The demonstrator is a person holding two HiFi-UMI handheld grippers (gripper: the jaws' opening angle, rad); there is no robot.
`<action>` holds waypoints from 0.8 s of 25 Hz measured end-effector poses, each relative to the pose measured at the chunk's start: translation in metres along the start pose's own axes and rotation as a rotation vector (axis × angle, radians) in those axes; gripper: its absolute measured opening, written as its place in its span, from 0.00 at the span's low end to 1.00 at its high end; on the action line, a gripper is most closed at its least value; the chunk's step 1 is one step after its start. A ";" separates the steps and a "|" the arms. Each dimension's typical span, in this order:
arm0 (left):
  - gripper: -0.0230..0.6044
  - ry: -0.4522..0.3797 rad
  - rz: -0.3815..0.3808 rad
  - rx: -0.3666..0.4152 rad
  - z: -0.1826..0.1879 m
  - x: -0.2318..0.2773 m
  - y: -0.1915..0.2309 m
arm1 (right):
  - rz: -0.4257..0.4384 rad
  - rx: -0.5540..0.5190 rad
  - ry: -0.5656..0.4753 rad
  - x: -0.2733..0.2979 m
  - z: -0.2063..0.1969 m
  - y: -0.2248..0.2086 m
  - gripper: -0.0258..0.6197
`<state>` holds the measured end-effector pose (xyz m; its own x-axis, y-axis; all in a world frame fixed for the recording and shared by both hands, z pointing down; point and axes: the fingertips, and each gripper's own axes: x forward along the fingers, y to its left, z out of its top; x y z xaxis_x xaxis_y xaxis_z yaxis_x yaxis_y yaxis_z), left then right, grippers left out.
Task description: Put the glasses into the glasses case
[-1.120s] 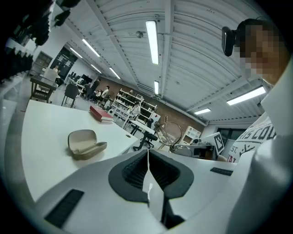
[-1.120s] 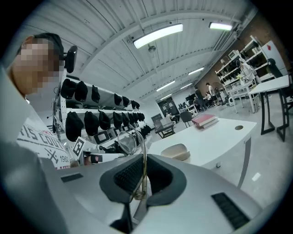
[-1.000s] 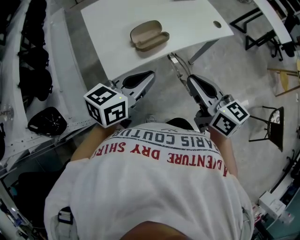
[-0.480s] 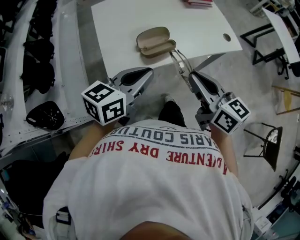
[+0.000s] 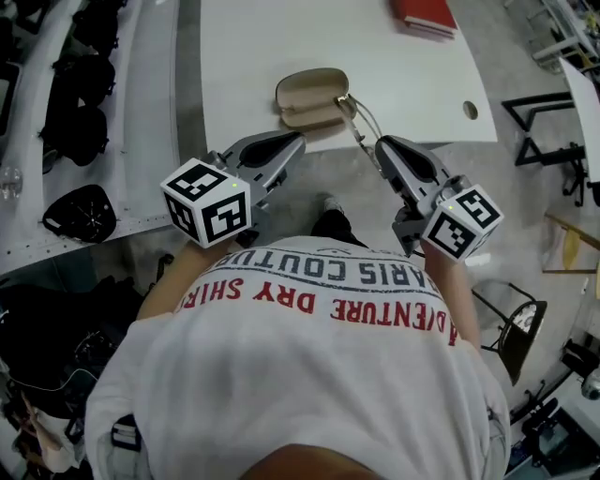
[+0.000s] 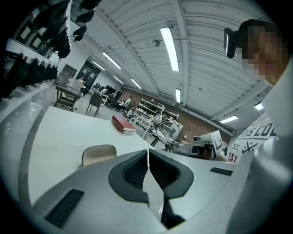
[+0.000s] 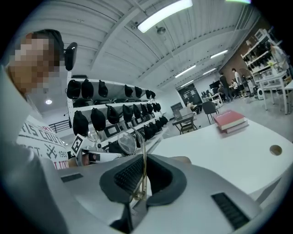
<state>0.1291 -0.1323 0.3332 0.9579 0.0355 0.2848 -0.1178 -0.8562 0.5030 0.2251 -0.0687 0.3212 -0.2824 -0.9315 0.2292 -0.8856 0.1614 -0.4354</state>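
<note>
A flat red book (image 5: 424,14) lies at the far edge of the white rectangular surface (image 5: 253,56). Dark rounded items, possibly caps (image 5: 77,136), line the long white shelf (image 5: 141,122) alongside.

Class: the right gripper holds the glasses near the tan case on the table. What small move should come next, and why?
Probably ease the right gripper slightly forward and leftward, bringing the thin wire-framed glasses over the open tan oval glasses case. Its jaws are shut on the frame, and the lenses sit beside the case's right end, not yet over its hollow.
</note>
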 end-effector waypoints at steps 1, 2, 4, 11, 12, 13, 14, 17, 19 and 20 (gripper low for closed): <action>0.08 -0.007 0.012 -0.005 0.002 0.003 0.002 | 0.013 -0.010 0.014 0.003 0.003 -0.005 0.10; 0.08 -0.014 0.024 -0.011 0.004 0.005 0.005 | 0.025 -0.022 0.027 0.007 0.005 -0.009 0.10; 0.08 -0.029 0.051 -0.023 0.007 0.008 0.010 | 0.051 -0.048 0.054 0.016 0.011 -0.016 0.10; 0.08 -0.087 0.164 -0.063 0.015 0.009 0.034 | 0.151 -0.121 0.115 0.049 0.031 -0.034 0.10; 0.08 -0.096 0.178 -0.068 0.016 0.010 0.036 | 0.164 -0.135 0.123 0.053 0.033 -0.036 0.10; 0.08 -0.104 0.193 -0.072 0.017 0.010 0.039 | 0.175 -0.152 0.132 0.058 0.035 -0.038 0.10; 0.08 -0.111 0.208 -0.074 0.018 0.010 0.042 | 0.186 -0.170 0.142 0.062 0.037 -0.040 0.10; 0.08 -0.130 0.259 -0.092 0.018 0.008 0.052 | 0.222 -0.231 0.176 0.076 0.038 -0.042 0.10; 0.08 -0.144 0.291 -0.109 0.015 0.006 0.059 | 0.243 -0.276 0.202 0.086 0.038 -0.043 0.10; 0.08 -0.151 0.306 -0.117 0.013 0.005 0.062 | 0.256 -0.293 0.213 0.090 0.037 -0.044 0.10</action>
<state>0.1301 -0.1922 0.3553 0.9005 -0.2974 0.3173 -0.4259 -0.7505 0.5053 0.2522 -0.1718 0.3282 -0.5488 -0.7666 0.3333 -0.8357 0.4923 -0.2435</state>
